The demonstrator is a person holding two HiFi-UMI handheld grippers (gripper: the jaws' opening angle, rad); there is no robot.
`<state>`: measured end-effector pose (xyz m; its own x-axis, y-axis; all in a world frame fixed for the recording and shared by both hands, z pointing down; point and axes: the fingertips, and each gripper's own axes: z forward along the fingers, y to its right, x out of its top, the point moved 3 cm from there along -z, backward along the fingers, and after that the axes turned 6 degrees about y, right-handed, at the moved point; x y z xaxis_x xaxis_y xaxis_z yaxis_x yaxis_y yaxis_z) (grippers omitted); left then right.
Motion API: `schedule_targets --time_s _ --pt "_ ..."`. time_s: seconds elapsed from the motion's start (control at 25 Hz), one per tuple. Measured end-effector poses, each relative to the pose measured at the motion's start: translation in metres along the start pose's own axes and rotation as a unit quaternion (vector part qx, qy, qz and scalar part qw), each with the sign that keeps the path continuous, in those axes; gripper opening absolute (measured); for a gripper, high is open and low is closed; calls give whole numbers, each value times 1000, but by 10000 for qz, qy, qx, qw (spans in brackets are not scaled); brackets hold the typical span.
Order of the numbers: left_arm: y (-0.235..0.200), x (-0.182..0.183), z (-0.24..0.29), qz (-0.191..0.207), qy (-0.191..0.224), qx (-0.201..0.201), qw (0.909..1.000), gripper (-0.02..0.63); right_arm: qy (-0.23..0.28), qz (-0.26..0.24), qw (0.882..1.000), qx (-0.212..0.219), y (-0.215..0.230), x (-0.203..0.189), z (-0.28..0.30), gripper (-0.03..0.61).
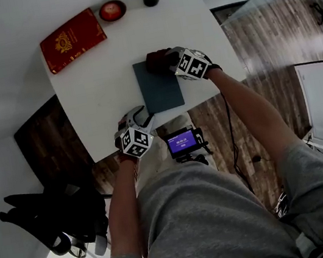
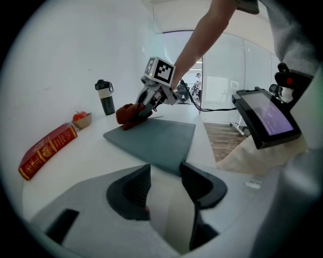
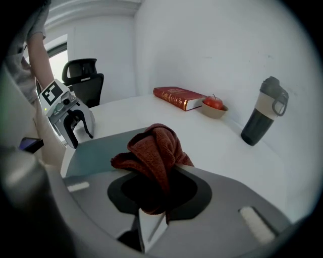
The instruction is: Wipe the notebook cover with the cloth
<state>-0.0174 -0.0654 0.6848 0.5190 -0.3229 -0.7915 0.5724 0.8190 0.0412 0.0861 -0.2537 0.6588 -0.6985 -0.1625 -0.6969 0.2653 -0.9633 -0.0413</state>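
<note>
Both jaws of my right gripper (image 1: 164, 63) are clenched on the bunched red cloth (image 3: 154, 146). Cloth rests on the far edge of the grey notebook (image 1: 159, 88). Notebook lies flat, mid-counter (image 1: 100, 99), near its front edge. My left gripper (image 2: 165, 184) is released, jaws apart and empty, just beside the notebook's near left corner.

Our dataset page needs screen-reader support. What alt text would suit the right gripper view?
The right tongs hold a rust-red cloth on a grey-blue notebook on a white table. The left tongs stand open at the notebook's far end; a red book, a bowl and a travel mug sit beyond.
</note>
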Motion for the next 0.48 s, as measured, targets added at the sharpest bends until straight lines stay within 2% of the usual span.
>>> schedule_targets --time_s 0.24,0.48 --pt "0 0 1 -52 -34 -38 10000 204 42 150 9998 -92 -7 -2 -1 86" --pt "-1 0 1 -38 -35 -31 10000 204 133 291 9995 48 -21 -6 -4 84"
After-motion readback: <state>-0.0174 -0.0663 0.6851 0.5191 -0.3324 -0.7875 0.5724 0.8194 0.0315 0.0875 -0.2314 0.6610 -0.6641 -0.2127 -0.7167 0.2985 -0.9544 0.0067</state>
